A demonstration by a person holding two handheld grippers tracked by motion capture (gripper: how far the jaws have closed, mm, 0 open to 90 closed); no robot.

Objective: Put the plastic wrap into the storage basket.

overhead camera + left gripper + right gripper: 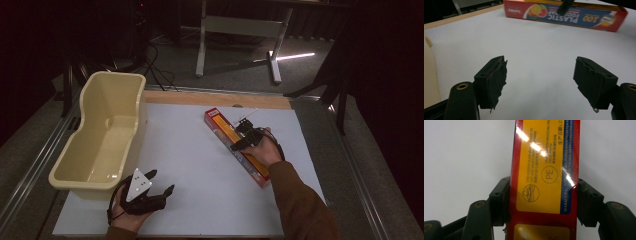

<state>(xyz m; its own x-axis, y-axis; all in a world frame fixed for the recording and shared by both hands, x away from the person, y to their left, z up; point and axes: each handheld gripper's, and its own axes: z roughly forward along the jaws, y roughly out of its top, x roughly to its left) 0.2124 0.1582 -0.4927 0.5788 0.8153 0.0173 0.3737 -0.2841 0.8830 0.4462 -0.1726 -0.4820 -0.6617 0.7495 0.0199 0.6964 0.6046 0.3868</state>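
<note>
We've got the right tool (pixel 243 136) clamped mid-length across the glossy, stiff-looking plastic wrap box (pixel 235 145), probably light but slippery, left tool (pixel 155 187) wide open, empty.

Ahead of the left gripper (pixel 159 183) the white mat (pixel 190 165) lay bare up to the plastic wrap box (pixel 235 145). A cream tub (pixel 107 132) blocked its left side
</note>
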